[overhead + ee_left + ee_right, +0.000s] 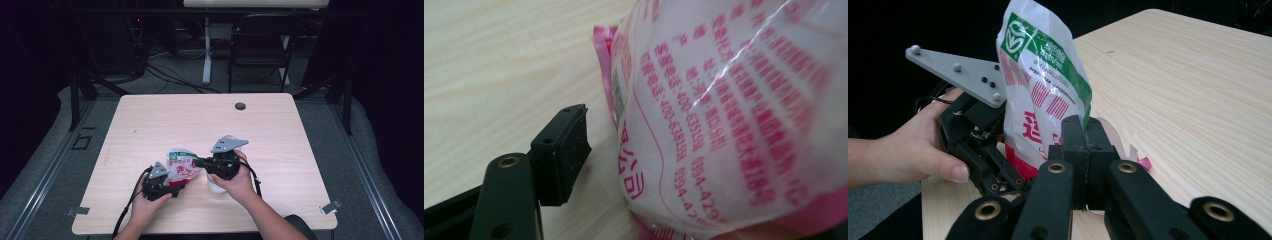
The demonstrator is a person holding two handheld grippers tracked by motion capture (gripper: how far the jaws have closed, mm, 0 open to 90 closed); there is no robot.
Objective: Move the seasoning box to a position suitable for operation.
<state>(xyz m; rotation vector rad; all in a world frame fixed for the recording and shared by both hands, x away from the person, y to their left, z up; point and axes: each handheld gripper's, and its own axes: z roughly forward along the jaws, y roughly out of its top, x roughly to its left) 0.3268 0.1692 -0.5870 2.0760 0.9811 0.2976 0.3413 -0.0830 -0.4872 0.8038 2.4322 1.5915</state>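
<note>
The right gripper (1083, 131) has its jaws pressed together on the edge of a plastic bag (1040, 90), which its own view shows rising upright just beyond the pads, white with a green top band and red print. The left gripper (172, 187) stands released: in the left gripper view one black pad (563, 155) hangs just beside the bag's bulging side without touching it, light wood showing between them. That close view brings out rows of pink print and a pink sealed seam, which the high view reduces to a crumpled patch between the two grippers. The high view alone places both hands near the front edge of the wooden table (165, 120). What the bag holds cannot be told.
</note>
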